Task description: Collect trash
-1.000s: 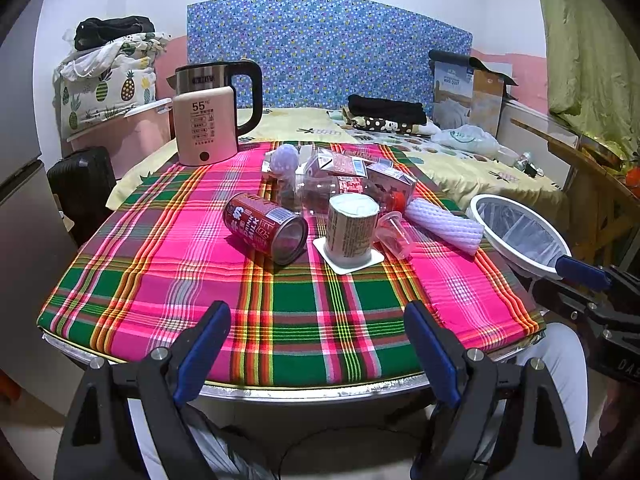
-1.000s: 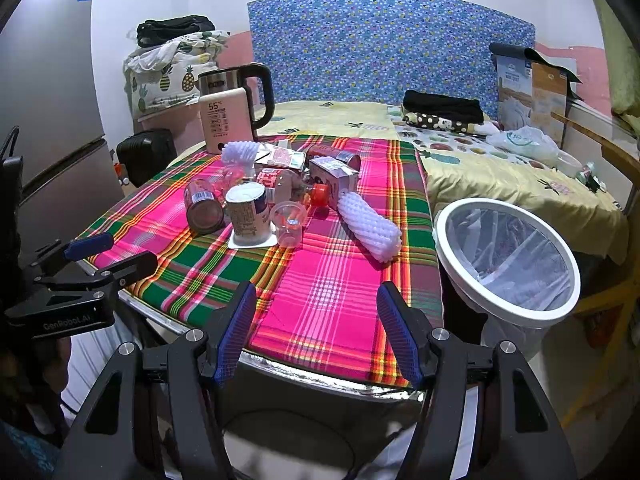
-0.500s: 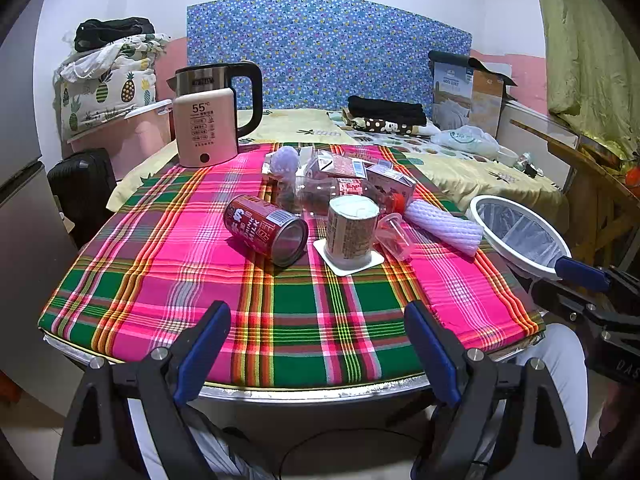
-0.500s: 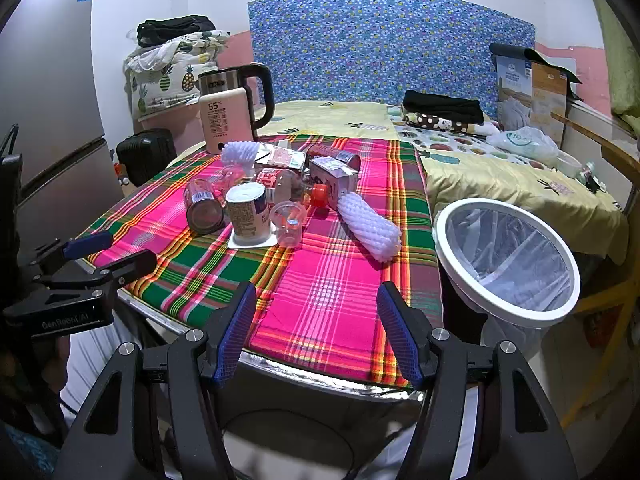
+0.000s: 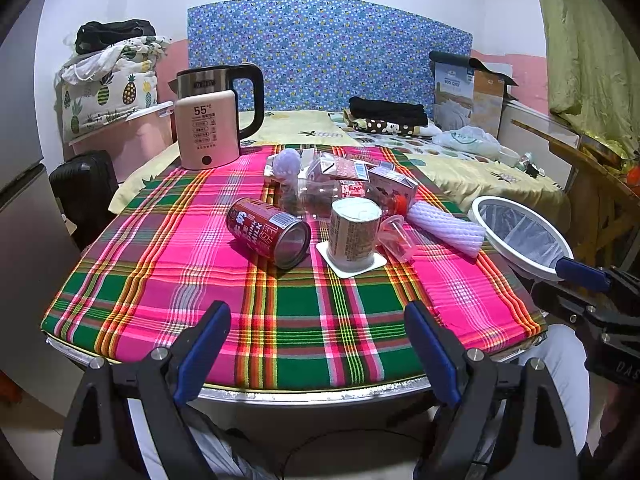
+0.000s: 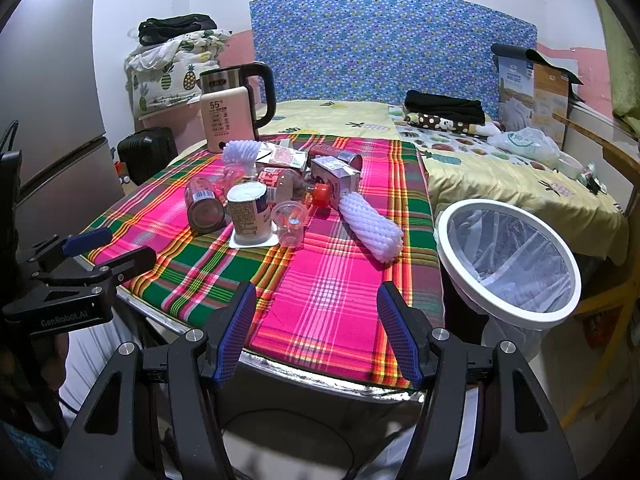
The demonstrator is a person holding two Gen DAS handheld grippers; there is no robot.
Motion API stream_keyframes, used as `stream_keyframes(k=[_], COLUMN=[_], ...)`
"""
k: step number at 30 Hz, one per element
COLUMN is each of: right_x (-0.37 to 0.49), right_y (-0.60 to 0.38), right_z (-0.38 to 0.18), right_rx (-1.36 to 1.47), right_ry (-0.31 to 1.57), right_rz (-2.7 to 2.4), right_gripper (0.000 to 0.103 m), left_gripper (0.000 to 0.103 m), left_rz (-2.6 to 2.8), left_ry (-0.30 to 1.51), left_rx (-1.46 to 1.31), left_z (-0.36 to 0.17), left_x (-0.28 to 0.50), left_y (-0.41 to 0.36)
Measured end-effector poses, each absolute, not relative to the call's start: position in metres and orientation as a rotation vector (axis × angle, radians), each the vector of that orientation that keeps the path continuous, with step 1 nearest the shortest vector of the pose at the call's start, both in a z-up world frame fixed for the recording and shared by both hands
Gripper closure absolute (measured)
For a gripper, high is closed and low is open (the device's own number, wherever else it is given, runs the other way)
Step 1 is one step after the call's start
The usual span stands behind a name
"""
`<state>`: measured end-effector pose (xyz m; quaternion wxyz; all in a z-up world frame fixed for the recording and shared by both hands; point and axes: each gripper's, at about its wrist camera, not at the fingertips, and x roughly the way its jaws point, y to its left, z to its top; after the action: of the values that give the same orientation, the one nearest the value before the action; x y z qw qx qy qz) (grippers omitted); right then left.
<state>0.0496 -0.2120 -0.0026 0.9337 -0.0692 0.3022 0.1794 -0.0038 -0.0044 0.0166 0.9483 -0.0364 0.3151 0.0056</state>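
**A:** Where's the trash sitting?

**B:** All of it is bunched in the middle of the plaid tablecloth (image 5: 168,264). You've got the red can (image 5: 267,232) on its side, the paper cup (image 5: 354,233) upright on a white square just beside it, a clear plastic cup (image 6: 290,222) tipped over against that, and the white foam sleeve (image 6: 370,230) lying nearest the table's right edge. Behind them sit cartons (image 6: 334,178) and a clear bottle with a red cap; how they overlap is hard to tell.

**A:** And what's changed over the last second?

**B:** Practically nothing. Every piece lies where it lay a second ago, and your two views have hardly shifted. Nothing has been collected yet, so I'd judge you're at the very start.

**A:** My grippers?

**B:** Your left gripper (image 5: 316,352) is spread wide and empty, hanging off the near edge of the table. Your right gripper (image 6: 316,332) is equally spread and empty, also short of the cloth. Neither touches anything.

**A:** Where does it all go?

**B:** The white-rimmed bin (image 6: 472,212) with its clear liner stands just off the table's right side, beside your right gripper. The foam sleeve looks like the easiest first pick for that hand. Leave the kettle (image 5: 218,116) at the far corner alone; I'd not count it as trash.
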Motion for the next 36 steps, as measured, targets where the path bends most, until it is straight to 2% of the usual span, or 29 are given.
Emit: stream_keyframes(k=[17,36], right_x=[0.052,0.066], right_y=[-0.208,-0.202], right_z=[-0.005,-0.013], right_rx=[-0.153,-0.174], right_ry=[0.618,0.646], right_rz=[0.387,0.402], right_gripper=[0.039,0.039], left_gripper=[0.013,0.013], left_rz=[0.012,0.056], left_ry=[0.647,0.685], left_rx=[-0.082,-0.113], left_z=[0.023,0.001], left_x=[0.001,0.036], left_y=[0.006,0.029])
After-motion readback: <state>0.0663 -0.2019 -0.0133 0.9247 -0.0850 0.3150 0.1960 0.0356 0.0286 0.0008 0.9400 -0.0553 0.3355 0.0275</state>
